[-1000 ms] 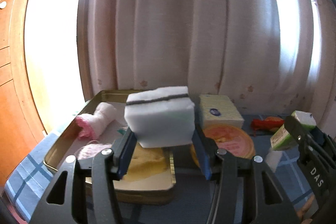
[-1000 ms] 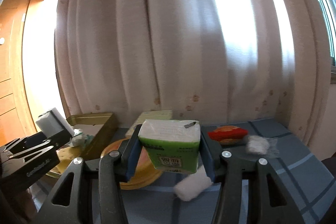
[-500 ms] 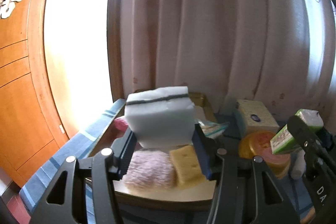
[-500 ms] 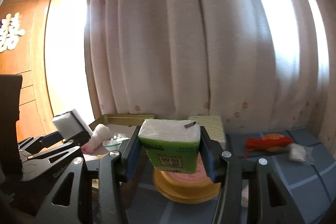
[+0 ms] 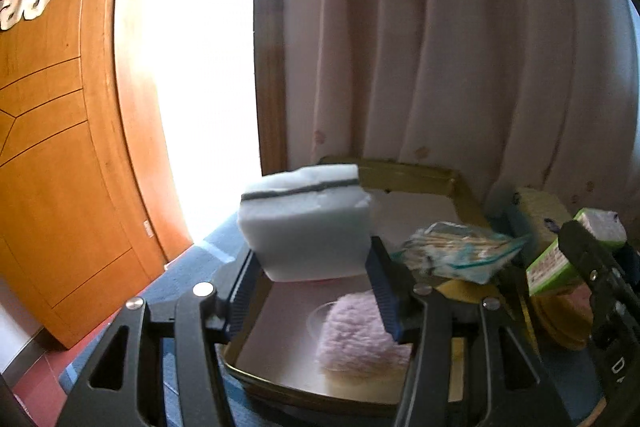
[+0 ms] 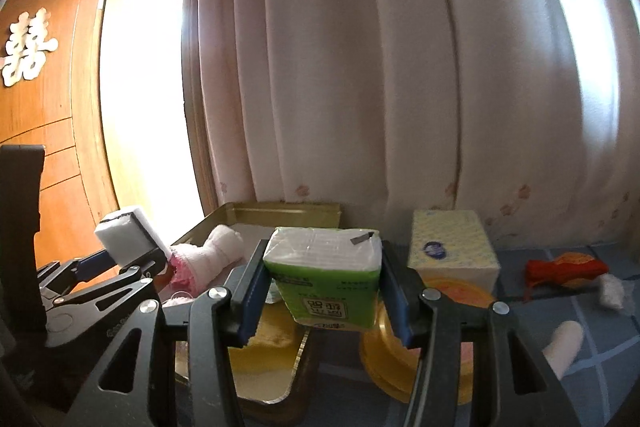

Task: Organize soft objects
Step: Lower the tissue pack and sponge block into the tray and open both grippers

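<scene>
My left gripper (image 5: 312,291) is shut on a white sponge block (image 5: 306,225) with a dark stripe, held above the near left part of a gold metal tray (image 5: 408,175). In the tray lie a pink fluffy pad (image 5: 358,339) and a plastic bag of small items (image 5: 452,251). My right gripper (image 6: 324,301) is shut on a green tissue pack (image 6: 326,277), held above the tray's right edge (image 6: 296,355). A pink-and-white sock (image 6: 204,255) and a yellow sponge (image 6: 264,341) lie in the tray. The left gripper with its sponge (image 6: 128,241) shows at left.
A yellow tissue box (image 6: 450,247) stands behind a round yellow tin (image 6: 456,311). A red-orange cloth (image 6: 564,267), a white fluffy ball (image 6: 612,291) and a white roll (image 6: 564,347) lie on the blue checked tablecloth at right. Curtains hang behind; a wooden door is left.
Both grippers have swung left with their loads. The left one went from the tray's right side to over its left part; the right one came from the round tin to the tray's right edge.
</scene>
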A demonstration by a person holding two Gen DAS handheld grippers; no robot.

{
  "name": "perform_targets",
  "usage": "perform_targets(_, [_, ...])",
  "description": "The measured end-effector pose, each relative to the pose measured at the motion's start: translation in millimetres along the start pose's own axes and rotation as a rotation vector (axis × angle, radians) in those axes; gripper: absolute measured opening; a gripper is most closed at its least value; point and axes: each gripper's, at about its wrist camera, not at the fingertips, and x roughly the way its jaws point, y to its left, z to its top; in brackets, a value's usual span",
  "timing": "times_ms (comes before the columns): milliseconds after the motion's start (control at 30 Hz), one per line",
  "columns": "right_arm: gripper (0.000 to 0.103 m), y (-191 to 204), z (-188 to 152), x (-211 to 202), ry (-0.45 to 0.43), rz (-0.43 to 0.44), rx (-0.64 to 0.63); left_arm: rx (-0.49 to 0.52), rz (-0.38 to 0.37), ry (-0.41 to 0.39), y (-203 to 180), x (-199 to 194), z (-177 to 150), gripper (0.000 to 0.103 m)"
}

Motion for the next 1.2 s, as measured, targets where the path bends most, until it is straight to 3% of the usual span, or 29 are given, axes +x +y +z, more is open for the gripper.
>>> perform_targets(167, [0.054,7.2,-0.5,18.5,0.063,0.023,0.003,0.004,0.024,0.028,3.7,14.3,-2.1,0.053])
perform_targets(633, [0.054,27.5,7.5,43.6,0.094,0.045,-0.028,0.015,0.041,0.075,2.3,29.8,2.4,0.054])
perform_targets(800, [0.054,31.6,9.2,57.0,0.126,0.105,-0.008,0.017,0.039,0.080,2.3,30.1,3.0,0.055])
perform_targets(867, [0.060,31.5,7.4,61.4,0.135,0.124,-0.006,0.014,0.033,0.090,2.6,33.0,3.6,0.058])
perform_targets(900, [0.072,30.9,6.1,64.8,0.152,0.139,-0.003,0.007,0.032,0.100,3.7,35.3,3.6,0.061])
perform_targets(967, [0.082,28.3,3.4,70.7,0.186,0.163,0.023,-0.013,0.036,0.127,6.4,41.4,3.5,0.076])
perform_targets(1033, [0.082,24.5,2.3,70.5,0.187,0.181,0.043,-0.028,0.036,0.146,9.3,46.8,3.2,0.080])
perform_targets(1100, [0.082,22.6,2.3,66.2,0.170,0.187,0.045,-0.030,0.032,0.143,9.7,46.3,2.9,0.092])
perform_targets(1133, [0.082,22.0,1.9,62.7,0.154,0.191,0.045,-0.021,0.033,0.133,7.7,44.5,2.9,0.103])
perform_targets(1200, [0.082,21.1,1.8,56.7,0.125,0.190,0.043,0.000,0.052,0.121,2.0,42.5,2.7,0.103])
